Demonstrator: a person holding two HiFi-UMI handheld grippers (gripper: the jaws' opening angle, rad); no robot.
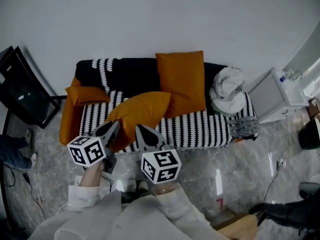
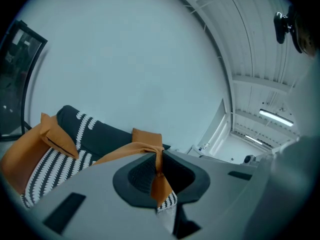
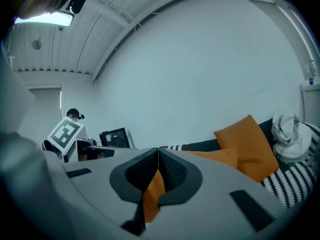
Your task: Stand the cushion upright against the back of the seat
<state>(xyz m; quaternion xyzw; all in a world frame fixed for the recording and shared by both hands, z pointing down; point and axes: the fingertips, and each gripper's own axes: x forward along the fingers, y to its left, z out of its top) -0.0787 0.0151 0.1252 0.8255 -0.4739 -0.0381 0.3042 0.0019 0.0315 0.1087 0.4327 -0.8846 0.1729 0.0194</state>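
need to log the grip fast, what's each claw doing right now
Left claw: closed on an edge of the orange square fabric cushion.
Right claw: closed on the same cushion's edge.

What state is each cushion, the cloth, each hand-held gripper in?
Front cushion: gripped at near edge, tilted, off the backrest.
Back cushion: upright against the backrest.
Side cushion: lying flat at the seat's left end.
White cloth bundle: heaped on the seat.
Left hand-held gripper: shut on front cushion.
Right hand-held gripper: shut on front cushion.

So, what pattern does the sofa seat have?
The seat has black and white stripes; the head view shows it best.
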